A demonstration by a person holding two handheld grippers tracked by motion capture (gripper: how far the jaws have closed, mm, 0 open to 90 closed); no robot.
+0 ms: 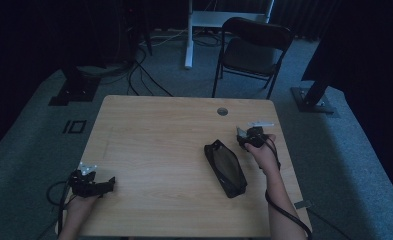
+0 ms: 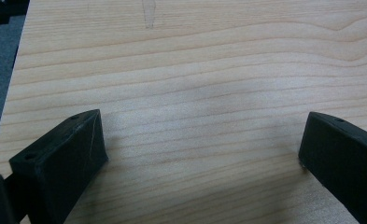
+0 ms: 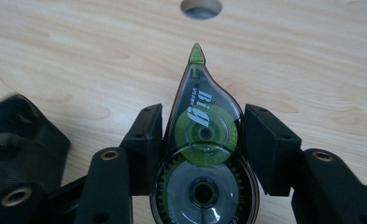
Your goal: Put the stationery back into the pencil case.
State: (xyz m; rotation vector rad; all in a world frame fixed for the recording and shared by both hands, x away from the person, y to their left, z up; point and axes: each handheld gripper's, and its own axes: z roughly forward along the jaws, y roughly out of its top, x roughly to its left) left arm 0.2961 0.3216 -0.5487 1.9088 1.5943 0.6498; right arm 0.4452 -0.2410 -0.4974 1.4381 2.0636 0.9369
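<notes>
Two grippers are in use at a wooden table. The right gripper is clamped on a correction tape dispenser, a clear smoky case with green reels inside; one jaw presses each flat side of the case. The green tip of the dispenser points ahead toward a round cable hole in the tabletop. In the high view the right gripper sits near the right edge of the table, held in the person's right hand. Just to its left lies a black pencil case, resting flat and slanted on the wood, apart from the gripper. The left gripper is at the near left corner of the table. Its jaws stand wide apart with only bare wood between them.
</notes>
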